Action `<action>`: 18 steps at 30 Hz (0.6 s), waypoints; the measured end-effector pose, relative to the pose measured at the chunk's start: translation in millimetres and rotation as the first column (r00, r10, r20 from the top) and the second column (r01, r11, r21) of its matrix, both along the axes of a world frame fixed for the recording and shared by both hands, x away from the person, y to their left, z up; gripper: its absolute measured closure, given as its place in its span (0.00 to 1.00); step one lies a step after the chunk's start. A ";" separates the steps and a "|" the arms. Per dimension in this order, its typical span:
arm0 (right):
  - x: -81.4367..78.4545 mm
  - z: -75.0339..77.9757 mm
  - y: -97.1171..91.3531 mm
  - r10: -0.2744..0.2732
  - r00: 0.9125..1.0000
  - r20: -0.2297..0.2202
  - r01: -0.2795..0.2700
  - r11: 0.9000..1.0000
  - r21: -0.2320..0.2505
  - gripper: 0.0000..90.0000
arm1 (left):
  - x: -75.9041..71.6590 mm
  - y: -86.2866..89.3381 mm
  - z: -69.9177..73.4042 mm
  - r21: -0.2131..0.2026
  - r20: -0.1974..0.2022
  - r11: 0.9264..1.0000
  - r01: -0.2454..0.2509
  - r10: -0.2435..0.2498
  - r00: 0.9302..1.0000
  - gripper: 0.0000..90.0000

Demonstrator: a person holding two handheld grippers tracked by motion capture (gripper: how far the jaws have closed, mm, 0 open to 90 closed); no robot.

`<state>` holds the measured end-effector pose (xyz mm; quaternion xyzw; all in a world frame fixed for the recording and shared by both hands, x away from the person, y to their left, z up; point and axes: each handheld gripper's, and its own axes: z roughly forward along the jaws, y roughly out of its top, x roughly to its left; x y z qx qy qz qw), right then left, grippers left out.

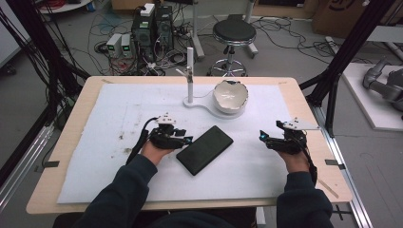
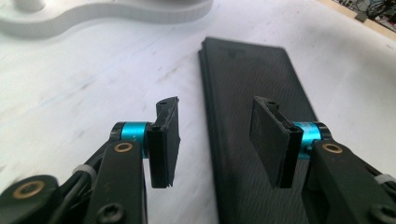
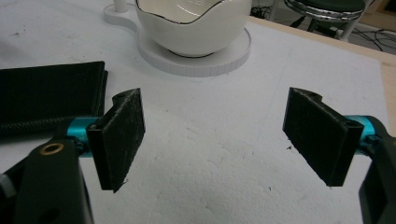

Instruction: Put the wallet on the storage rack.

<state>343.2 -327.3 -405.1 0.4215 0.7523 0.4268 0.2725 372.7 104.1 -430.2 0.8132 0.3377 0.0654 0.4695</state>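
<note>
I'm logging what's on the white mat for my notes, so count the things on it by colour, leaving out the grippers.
Black: 1, the flat black case
White: 2, the white bowl and the white stand that it sits on
Total: 3

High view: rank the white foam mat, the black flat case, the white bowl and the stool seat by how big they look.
1. white foam mat
2. black flat case
3. stool seat and white bowl: look alike, and the stool is farther off, so unranked.
</note>
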 end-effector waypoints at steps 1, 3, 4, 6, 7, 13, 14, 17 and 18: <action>-0.1 0.1 0.5 -0.001 1.000 0.000 0.001 1.000 -0.001 0.23 | -1.6 2.3 -1.0 0.013 0.005 1.000 0.003 -0.003 1.000 0.54; -0.4 0.3 2.3 0.004 1.000 -0.002 -0.004 1.000 -0.003 0.23 | -3.9 5.5 -3.0 0.005 0.012 1.000 -0.004 0.004 1.000 0.52; -0.2 0.3 3.3 0.008 1.000 -0.001 -0.008 1.000 -0.004 0.23 | -4.4 5.4 -4.0 0.010 0.016 1.000 -0.009 0.008 1.000 0.52; -0.2 0.8 5.1 0.018 1.000 0.001 -0.018 1.000 -0.005 0.23 | -4.4 3.7 -7.8 0.026 0.015 1.000 -0.002 0.002 1.000 0.50; -0.3 1.4 5.4 0.021 1.000 0.004 -0.021 1.000 -0.004 0.23 | -5.0 1.1 -10.9 0.039 0.011 0.999 0.000 0.000 1.000 0.47; -1.7 1.7 4.6 0.022 1.000 0.005 -0.022 1.000 -0.004 0.23 | -6.1 -3.3 -18.3 0.057 -0.018 0.998 0.019 -0.018 1.000 0.41; -2.3 2.0 4.7 0.025 1.000 0.006 -0.025 1.000 -0.003 0.23 | -6.1 -3.1 -18.9 0.043 -0.030 0.999 0.033 -0.031 0.999 0.47; -2.2 1.5 5.2 0.027 1.000 0.004 -0.027 1.000 -0.003 0.23 | -10.2 -6.1 -17.8 0.016 -0.042 0.997 0.077 -0.076 0.996 0.79; -2.3 1.2 6.1 0.027 1.000 -0.002 -0.027 1.000 -0.003 0.23 | -11.9 -8.0 -17.5 0.023 -0.035 0.998 0.061 -0.061 0.998 0.81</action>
